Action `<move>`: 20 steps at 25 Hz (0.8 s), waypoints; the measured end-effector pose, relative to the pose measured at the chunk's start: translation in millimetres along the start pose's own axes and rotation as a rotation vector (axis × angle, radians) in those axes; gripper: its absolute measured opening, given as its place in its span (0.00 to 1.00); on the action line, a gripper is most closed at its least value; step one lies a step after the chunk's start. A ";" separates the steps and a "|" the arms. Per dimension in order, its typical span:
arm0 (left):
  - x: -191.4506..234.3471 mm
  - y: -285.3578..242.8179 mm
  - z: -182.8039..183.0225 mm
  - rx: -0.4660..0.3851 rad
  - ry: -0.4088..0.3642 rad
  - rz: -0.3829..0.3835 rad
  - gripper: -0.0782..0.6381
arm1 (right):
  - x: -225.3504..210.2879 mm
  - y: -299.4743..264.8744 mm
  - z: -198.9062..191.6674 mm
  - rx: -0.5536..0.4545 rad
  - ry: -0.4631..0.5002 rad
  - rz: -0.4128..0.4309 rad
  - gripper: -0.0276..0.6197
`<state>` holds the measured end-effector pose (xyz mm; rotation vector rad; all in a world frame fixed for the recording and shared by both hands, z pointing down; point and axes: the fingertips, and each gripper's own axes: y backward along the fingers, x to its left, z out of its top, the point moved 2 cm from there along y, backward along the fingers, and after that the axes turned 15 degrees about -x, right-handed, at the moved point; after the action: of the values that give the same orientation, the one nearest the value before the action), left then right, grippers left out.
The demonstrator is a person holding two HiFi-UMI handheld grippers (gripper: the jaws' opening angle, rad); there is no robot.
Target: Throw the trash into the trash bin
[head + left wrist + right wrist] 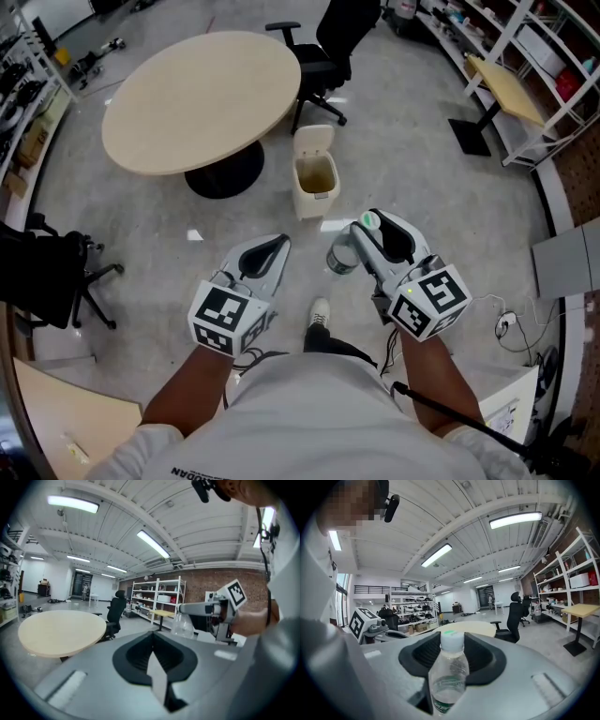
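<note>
We see a round pale table (202, 98) filling the upper left of the head view, with a black office chair (323, 52) at its right edge, top centre. Just right of the table's dark base, mid-frame, stands the open cream trash bin (314, 199). Below it, left of centre, our left gripper (277, 248) is clenched on nothing. Right of centre, our right gripper (366, 236) grasps a clear plastic bottle (342, 258), apart from the bin.
</note>
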<state>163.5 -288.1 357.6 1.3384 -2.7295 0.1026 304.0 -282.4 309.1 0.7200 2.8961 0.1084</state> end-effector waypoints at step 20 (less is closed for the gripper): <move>3.9 -123.1 9.0 0.014 -0.051 0.027 0.12 | -113.7 -29.4 2.6 -0.035 -0.028 0.051 0.28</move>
<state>258.0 -367.4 351.2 1.3257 -2.7948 0.0911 390.2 -361.6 318.4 0.7827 2.8427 0.1540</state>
